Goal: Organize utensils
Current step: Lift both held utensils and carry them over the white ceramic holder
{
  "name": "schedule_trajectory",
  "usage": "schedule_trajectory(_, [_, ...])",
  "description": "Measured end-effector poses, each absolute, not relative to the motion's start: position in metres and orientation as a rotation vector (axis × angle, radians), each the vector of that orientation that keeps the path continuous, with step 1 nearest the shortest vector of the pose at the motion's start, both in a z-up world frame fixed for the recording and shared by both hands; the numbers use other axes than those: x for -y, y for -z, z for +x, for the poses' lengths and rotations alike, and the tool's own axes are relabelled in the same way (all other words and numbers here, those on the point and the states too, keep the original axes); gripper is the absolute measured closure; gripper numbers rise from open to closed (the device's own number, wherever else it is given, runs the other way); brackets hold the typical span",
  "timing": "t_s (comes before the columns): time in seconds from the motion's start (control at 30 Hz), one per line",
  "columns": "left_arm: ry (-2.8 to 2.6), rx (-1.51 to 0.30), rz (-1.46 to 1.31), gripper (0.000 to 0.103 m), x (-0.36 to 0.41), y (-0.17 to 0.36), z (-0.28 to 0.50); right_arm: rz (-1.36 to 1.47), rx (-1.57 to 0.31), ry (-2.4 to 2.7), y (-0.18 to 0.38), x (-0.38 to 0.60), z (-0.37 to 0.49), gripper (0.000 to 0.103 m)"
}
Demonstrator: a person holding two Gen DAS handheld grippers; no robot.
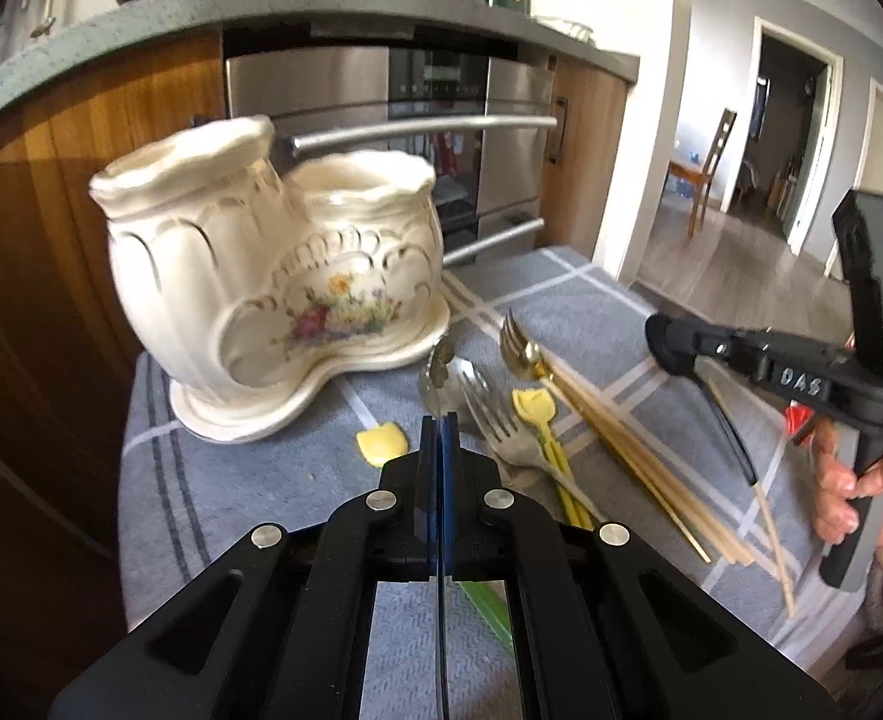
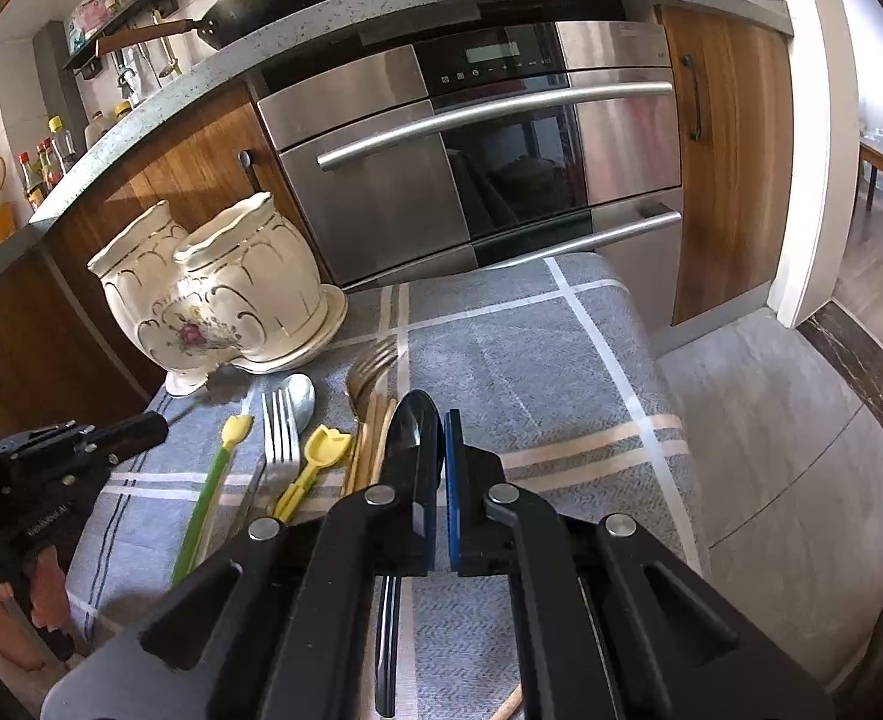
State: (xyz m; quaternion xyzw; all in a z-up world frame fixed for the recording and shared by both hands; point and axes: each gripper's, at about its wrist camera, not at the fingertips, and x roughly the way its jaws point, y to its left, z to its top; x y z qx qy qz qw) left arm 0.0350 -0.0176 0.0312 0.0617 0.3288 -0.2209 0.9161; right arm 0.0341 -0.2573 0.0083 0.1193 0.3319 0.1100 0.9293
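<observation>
Both sets of jaws are pressed together. Those of the right gripper (image 2: 441,450) clamp a black spoon (image 2: 418,426) by its neck, bowl up and forward, handle running back under the tool. Those of the left gripper (image 1: 439,450) pinch something thin that runs edge-on between the pads; what it is cannot be told. Loose utensils lie on the grey cloth (image 2: 561,360) beside the white ceramic holder (image 1: 261,276): a steel fork (image 1: 489,414), a gold fork (image 1: 519,342), yellow plastic pieces and chopsticks (image 1: 621,450). Likely the spoon is light, stiff and slick, so a grip near the neck suits it. By the look of it, the holder is heavy but breakable.
</observation>
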Motion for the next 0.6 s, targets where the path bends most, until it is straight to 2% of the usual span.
schedule_trajectory(0.33, [0.495, -0.5, 0.021, 0.101, -0.006, -0.109, 0.032, 0.246, -0.581, -0.298, -0.056, 0.23, 0.055, 0.101])
schedule_trajectory(0.6, [0.475, -0.37, -0.139, 0.101, -0.039, -0.159, 0.091, 0.259, -0.445, -0.335, -0.102, 0.192, 0.106, 0.101])
